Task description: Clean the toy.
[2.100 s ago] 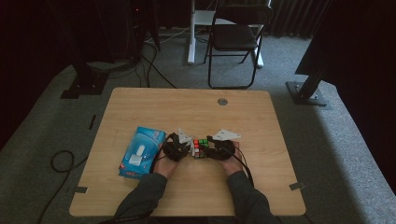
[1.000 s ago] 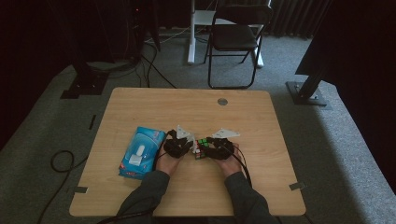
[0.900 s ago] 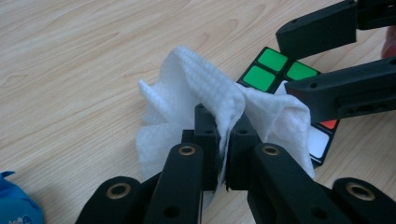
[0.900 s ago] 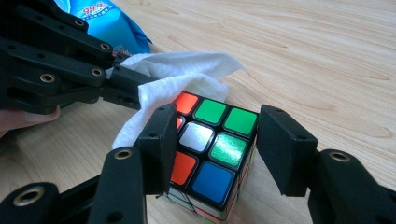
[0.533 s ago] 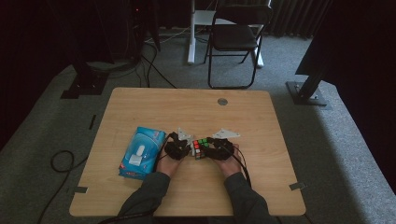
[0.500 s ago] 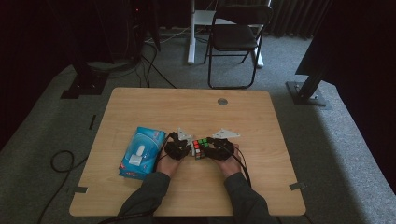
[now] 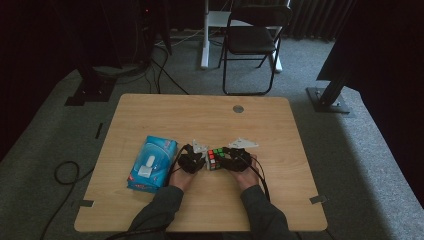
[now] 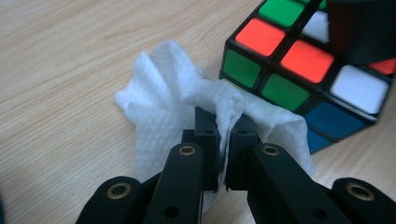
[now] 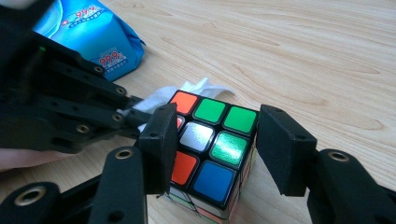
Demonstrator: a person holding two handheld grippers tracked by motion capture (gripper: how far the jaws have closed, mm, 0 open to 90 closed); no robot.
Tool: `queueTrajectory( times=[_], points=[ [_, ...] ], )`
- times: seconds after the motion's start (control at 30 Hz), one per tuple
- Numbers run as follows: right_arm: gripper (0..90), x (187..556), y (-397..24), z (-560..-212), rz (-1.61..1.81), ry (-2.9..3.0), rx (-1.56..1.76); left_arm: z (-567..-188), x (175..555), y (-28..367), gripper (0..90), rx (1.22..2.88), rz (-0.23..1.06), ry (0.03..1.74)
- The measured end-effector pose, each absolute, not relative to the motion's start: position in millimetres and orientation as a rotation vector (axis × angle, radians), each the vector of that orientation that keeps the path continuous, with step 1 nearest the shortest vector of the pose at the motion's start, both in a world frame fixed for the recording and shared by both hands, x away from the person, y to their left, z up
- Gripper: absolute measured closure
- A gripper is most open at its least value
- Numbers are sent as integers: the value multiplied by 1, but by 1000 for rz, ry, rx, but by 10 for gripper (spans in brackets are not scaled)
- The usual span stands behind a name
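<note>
Almost nothing has moved since the earlier frames: both hands sit at the same place on the bench (image 7: 150, 107), and the cube (image 7: 215, 158) is between them as before. So the wiping looks to be going in small strokes, or it is paused.

From the left gripper (image 8: 223, 140) outward: its jaws are together, clamped on a fold of the white wipe (image 8: 163, 112). The wipe bunches up in front of the jaws, lies on the wood and touches the lower side of the cube (image 8: 299, 65).

The right gripper (image 9: 217, 149) has its jaws on the two opposite sides of the cube (image 9: 210, 144) and seems to clamp it, so it is steady on the bench. Its top face shows red, green, white and blue squares.

Farther out, to the person's left, a blue wipes pack (image 7: 152, 162) lies flat, a little apart from the left hand (image 7: 185, 172).

My judgement is that the cleaning is in the middle: the wipe must next be pressed along the side face, and the cube may slip if the right grip is loose
</note>
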State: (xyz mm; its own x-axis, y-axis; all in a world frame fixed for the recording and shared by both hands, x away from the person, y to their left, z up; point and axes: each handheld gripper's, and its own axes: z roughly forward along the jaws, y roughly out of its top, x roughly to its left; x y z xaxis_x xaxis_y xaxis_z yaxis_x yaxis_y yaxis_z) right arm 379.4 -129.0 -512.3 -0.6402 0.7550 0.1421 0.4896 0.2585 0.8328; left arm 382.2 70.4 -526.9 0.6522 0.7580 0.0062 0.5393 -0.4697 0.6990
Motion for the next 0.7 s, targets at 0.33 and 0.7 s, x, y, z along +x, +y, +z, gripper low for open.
queueTrajectory(
  times=[0.33,0.7],
  points=[
    [488,379,-129,-513,1328,2242,1161,-498,371,81,864,2107,442,962],
    [489,379,-129,-513,1335,2238,1164,-496,366,73,864,2135,429,951]
  ],
)
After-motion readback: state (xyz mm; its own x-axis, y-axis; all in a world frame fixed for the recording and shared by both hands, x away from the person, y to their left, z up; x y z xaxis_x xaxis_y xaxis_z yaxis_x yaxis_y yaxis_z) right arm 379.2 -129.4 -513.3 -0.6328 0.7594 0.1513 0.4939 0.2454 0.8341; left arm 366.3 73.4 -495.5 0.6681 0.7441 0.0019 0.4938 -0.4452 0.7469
